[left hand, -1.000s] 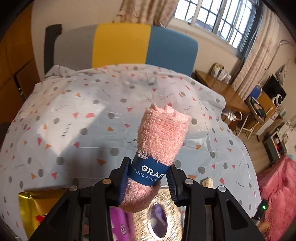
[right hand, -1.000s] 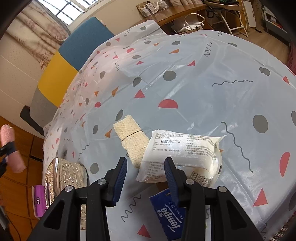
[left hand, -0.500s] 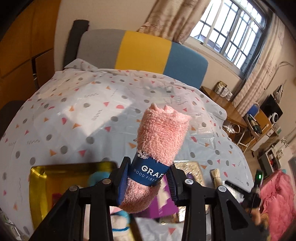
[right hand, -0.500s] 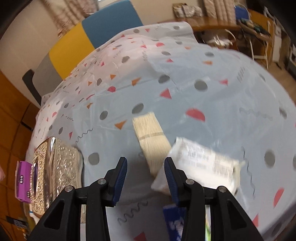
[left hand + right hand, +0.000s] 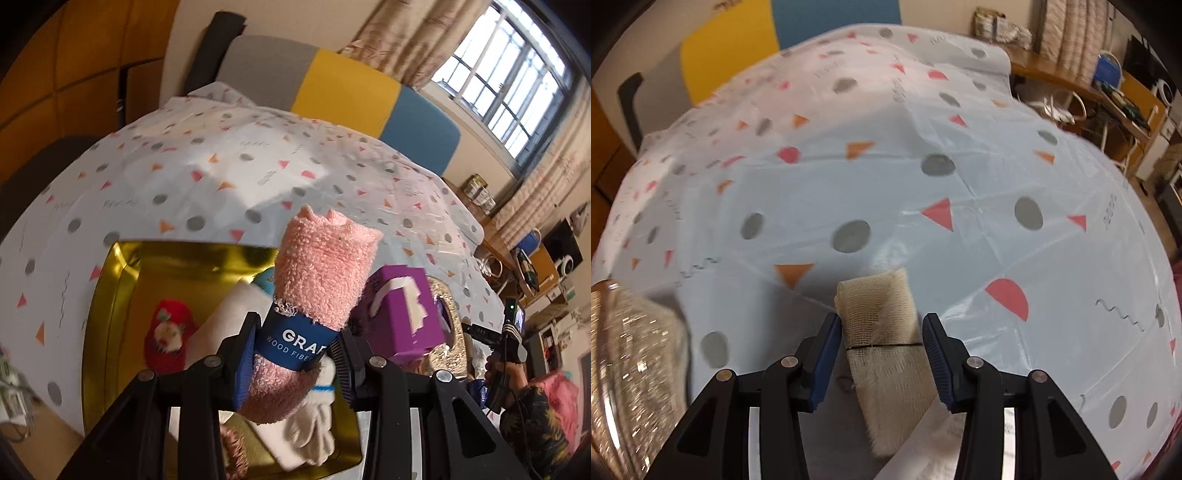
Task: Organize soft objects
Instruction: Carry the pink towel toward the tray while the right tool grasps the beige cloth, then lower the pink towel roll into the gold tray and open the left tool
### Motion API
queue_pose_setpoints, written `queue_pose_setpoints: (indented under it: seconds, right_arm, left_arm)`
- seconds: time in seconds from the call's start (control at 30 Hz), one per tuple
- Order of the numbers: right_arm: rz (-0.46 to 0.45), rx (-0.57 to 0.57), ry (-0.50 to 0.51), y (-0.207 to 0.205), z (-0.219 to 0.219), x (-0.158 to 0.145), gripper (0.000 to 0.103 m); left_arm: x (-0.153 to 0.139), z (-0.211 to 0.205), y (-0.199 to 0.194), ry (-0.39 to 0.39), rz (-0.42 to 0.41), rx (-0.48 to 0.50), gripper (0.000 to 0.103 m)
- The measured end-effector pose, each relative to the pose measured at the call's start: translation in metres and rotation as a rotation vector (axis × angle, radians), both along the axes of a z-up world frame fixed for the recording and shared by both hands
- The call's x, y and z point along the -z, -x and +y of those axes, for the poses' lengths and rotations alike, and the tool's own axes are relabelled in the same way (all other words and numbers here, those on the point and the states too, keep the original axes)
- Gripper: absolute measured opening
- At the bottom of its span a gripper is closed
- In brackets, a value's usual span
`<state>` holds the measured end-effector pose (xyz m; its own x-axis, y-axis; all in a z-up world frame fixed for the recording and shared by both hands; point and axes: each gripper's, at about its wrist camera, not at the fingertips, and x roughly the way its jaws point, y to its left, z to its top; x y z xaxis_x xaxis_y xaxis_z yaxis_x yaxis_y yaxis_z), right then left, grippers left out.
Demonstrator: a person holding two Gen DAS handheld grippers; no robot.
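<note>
While the left gripper (image 5: 293, 354) squeezes the rolled pink towel (image 5: 317, 295) above the gold tray (image 5: 110, 295), the right gripper (image 5: 881, 354) is spread wide, with the cream cloth bundle (image 5: 882, 332) lying between its fingers.

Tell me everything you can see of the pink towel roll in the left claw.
The pink towel roll is fluffy terry cloth, rolled into a thick cylinder and wrapped by a dark blue paper band printed "GRA" and "WOOD FIBE". The left claw is shut on it at the band, holding it upright and slightly tilted, its frayed top end uppermost, above the gold tray.
</note>
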<state>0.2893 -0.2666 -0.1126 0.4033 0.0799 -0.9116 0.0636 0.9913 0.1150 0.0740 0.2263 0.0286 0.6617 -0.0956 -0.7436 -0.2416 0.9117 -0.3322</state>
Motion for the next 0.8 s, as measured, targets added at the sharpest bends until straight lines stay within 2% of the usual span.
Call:
queue_pose_setpoints:
  seconds: [0.13,0.27,0.37,0.5,0.8]
  right_arm:
    - [0.008,-0.042,-0.026,0.002,0.007,0.009,0.047]
    - [0.015,-0.142,0.045,0.013,0.030,0.010,0.045]
    - [0.019,-0.201,0.046,0.027,0.048,0.011,0.045]
    - [0.020,-0.223,0.056,0.041,0.063,0.011,0.045]
    - [-0.009,-0.250,0.084,0.064,0.085,0.010,0.045]
  left_arm:
    - [0.010,0.010,0.011,0.013,0.012,-0.032,0.039]
    - [0.020,0.019,0.021,0.034,0.020,-0.067,0.039]
    - [0.028,0.022,0.029,0.017,0.025,-0.082,0.039]
    - [0.038,0.028,0.042,0.019,0.026,-0.103,0.039]
    - [0.055,0.047,0.072,-0.063,0.037,-0.147,0.039]
